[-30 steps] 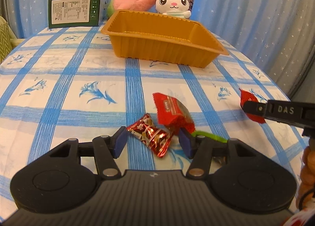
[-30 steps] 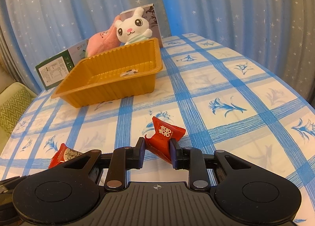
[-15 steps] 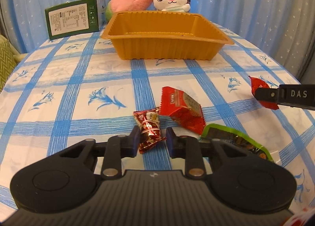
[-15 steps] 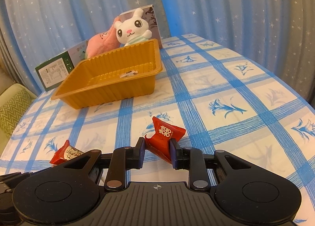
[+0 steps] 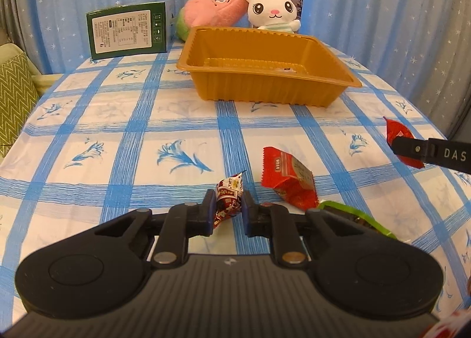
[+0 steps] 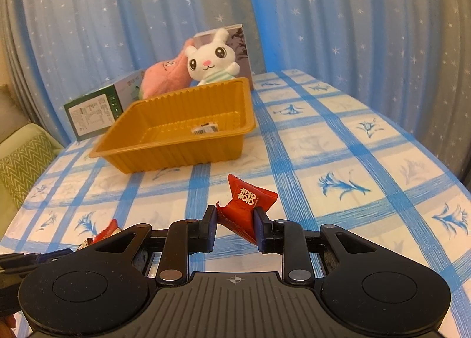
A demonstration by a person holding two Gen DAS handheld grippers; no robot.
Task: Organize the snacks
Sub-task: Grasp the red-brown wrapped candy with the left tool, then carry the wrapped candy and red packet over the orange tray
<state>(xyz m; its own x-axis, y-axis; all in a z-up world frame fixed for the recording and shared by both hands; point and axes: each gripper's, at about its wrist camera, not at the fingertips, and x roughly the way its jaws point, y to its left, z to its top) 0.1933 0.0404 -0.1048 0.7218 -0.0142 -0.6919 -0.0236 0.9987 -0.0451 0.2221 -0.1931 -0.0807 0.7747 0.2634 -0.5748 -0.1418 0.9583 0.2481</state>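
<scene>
My left gripper (image 5: 227, 210) is shut on a small red patterned candy (image 5: 229, 201) and holds it just above the tablecloth. A red snack packet (image 5: 290, 181) and a green packet (image 5: 357, 217) lie to its right. My right gripper (image 6: 235, 224) is shut on a red candy with gold characters (image 6: 247, 205); this candy also shows at the right of the left wrist view (image 5: 399, 139). The orange plastic tray (image 5: 323, 93) stands farther back with only a small label scrap (image 6: 204, 128) inside. It also shows in the right wrist view (image 6: 176, 158).
A green box (image 5: 128, 30), a pink plush (image 5: 212, 12) and a white bunny plush (image 5: 272, 9) stand behind the tray, before blue curtains. A green patterned cushion (image 5: 13, 96) is off the table's left edge. A red wrapper (image 6: 104, 233) lies left of the right gripper.
My left gripper closed on the small patterned candy and lifted it upright. My right gripper rose a little with its red candy still held.
</scene>
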